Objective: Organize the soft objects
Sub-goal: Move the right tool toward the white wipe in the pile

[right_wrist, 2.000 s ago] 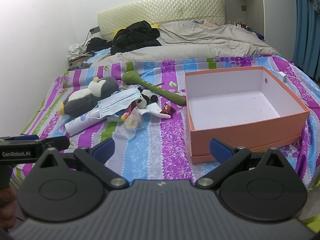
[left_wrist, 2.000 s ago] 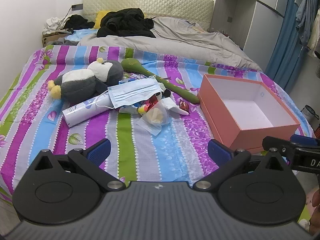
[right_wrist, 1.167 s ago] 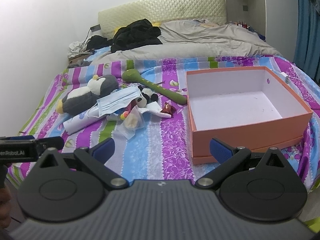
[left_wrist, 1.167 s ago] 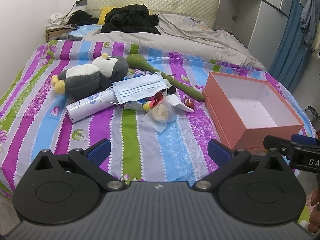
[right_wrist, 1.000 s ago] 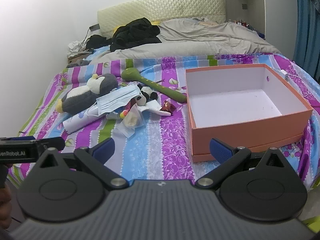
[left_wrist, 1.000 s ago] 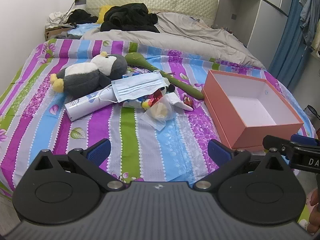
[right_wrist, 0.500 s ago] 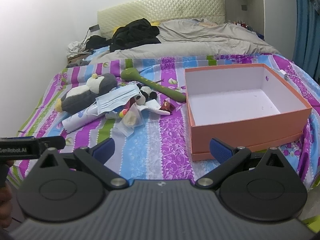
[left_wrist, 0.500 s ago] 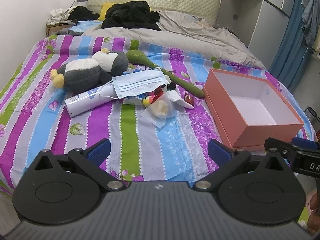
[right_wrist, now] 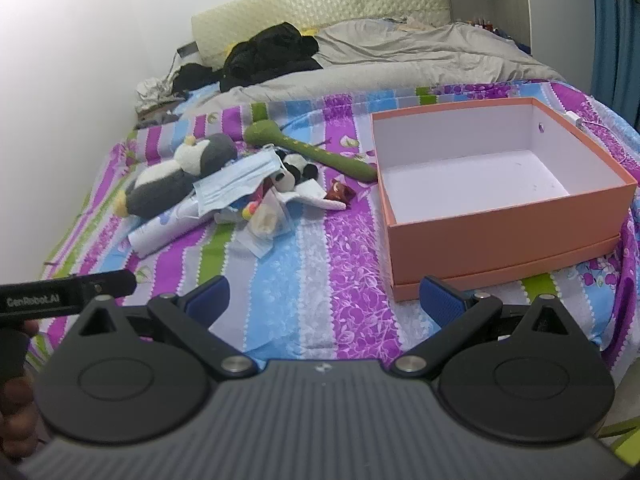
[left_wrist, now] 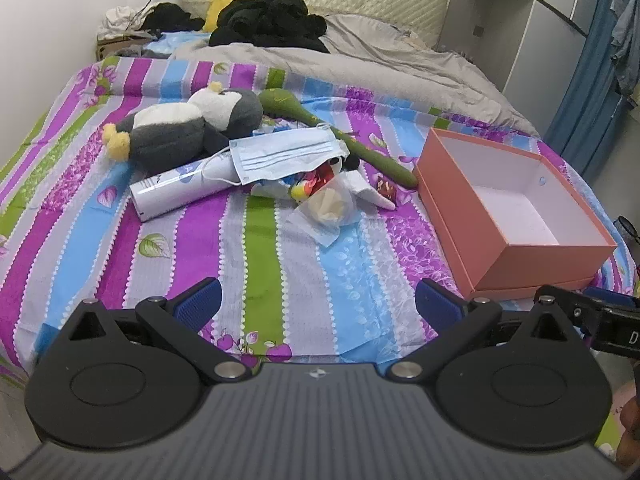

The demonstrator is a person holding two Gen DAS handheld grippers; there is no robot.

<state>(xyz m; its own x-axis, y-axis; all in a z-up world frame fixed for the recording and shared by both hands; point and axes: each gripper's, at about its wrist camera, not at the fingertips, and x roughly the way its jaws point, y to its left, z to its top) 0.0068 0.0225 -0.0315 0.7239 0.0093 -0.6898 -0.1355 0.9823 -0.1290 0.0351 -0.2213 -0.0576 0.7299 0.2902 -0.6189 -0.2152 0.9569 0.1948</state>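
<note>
Bottom centre of each wrist view: left gripper [left_wrist: 318, 306] and right gripper [right_wrist: 324, 300] both have fingers spread wide, nothing held, both over the near edge of the bed with the striped sheet [left_wrist: 264, 248].

Soft-object pile sits centre-left of the left view, upper left of centre in the right view:
- plush penguin [left_wrist: 180, 128], grey/white, lying on its side at the far left of the pile
- blue face mask [left_wrist: 286, 154] draped over the pile, one edge touching the penguin
- white tube [left_wrist: 178, 190] lying flat, partly under the mask
- clear plastic bag [left_wrist: 330, 208] with yellowish contents at the near edge of the pile
- small panda plush [right_wrist: 294, 172], seen clearly in the right view only
- green plush stick [left_wrist: 340, 136] running diagonally from behind the penguin toward the box

Orange box [left_wrist: 516, 248], open top, white inside, nothing in it, is right of the pile; stick tip lies just beside its far-left corner. Grey duvet [left_wrist: 360, 60] and black clothes [left_wrist: 268, 20] at the headboard end.
</note>
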